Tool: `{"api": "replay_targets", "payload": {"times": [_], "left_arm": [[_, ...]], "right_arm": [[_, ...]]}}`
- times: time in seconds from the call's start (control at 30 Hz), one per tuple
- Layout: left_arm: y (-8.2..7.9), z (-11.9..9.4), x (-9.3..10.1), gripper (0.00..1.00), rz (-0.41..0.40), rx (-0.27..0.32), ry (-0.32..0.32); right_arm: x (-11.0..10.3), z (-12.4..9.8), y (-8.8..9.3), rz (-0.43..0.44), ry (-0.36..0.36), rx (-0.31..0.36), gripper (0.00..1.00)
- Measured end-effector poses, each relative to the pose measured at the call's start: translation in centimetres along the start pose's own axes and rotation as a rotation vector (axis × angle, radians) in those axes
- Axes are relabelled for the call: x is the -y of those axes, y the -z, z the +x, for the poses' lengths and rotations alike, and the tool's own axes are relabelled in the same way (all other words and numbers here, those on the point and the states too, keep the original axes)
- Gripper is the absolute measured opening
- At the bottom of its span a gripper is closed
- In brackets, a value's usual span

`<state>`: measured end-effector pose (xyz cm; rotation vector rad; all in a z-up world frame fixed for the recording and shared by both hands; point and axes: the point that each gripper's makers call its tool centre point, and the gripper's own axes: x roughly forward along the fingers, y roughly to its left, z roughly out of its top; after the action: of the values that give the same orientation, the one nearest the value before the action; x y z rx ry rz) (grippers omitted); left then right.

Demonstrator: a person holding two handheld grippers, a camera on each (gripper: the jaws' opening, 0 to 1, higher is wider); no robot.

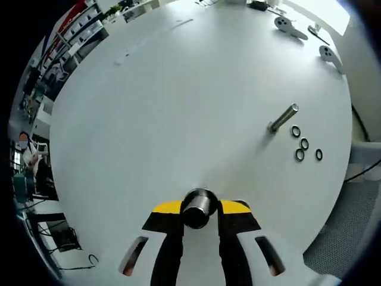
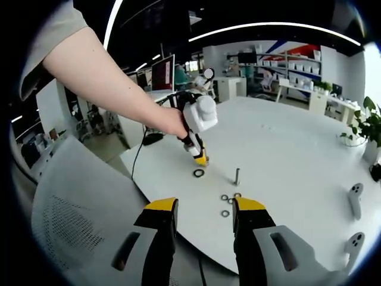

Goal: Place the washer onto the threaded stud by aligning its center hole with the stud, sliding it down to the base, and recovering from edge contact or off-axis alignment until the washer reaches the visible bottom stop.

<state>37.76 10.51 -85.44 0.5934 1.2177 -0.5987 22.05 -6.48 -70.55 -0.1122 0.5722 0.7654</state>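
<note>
A person's bare forearm is reaching in from the upper left of the right gripper view, the hand [image 2: 172, 121] wrapping the white handle of the left gripper [image 2: 200, 161], which is pointing steeply down so that its yellow-tipped jaws are hanging just above the bench [image 2: 297, 149]. Right beside those tips a dark ring, the largest washer [image 2: 198, 173], is lying flat on the bench; from this view I cannot tell whether the tips are touching it. In the left gripper view the same gripper's [image 1: 198, 210] black jaws with yellow ends are pinching a dark, shiny cylindrical part [image 1: 197, 207] seen end-on. The right gripper [image 2: 204, 210] is hovering at the near edge of the round bench, its jaws spread with only air between them. The bench top is smooth, matte and white. The threaded stud [image 2: 237, 176] is standing upright as a slim grey metal post, bare of any washer, with 4 small dark metal rings [image 1: 306, 146] lying loose just beside its base. The left gripper view is looking down on the stud and is also catching 2 grey controllers [image 1: 290, 26] at the far edge; the right gripper view is adding a mesh-backed grey chair [image 2: 77, 208], shelving and a potted plant [image 2: 366, 128].
</note>
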Motion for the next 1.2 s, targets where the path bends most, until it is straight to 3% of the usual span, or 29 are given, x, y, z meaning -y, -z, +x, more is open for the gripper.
{"api": "replay_targets", "payload": {"times": [0.13, 0.6, 0.73, 1.0, 1.1, 1.2], "left_arm": [[-0.2, -0.1, 0.2, 0.2, -0.023, 0.007, -0.002], [-0.3, -0.5, 0.3, 0.21, 0.018, 0.024, -0.032], [-0.3, -1.1, 0.4, 0.25, 0.023, 0.037, -0.035], [1.3, -2.3, 0.1, 0.28, -0.03, 0.061, -0.029], [2.2, -2.7, 0.6, 0.3, -0.144, 0.084, -0.005], [3.1, -2.5, 1.1, 0.32, -0.176, 0.081, 0.008]], "right_arm": [[0.1, 0.0, 0.0, 0.002, 0.003, -0.001, 0.38], [-0.1, 0.1, 0.1, 0.001, -0.003, -0.009, 0.38], [-0.1, 0.0, 0.0, 0.001, -0.003, -0.003, 0.38], [-0.3, 0.1, 0.0, -0.003, -0.015, -0.003, 0.38], [-0.3, 0.1, -0.1, -0.005, -0.016, 0.002, 0.38], [-0.3, 0.0, -0.2, -0.006, -0.019, 0.006, 0.38]]}}
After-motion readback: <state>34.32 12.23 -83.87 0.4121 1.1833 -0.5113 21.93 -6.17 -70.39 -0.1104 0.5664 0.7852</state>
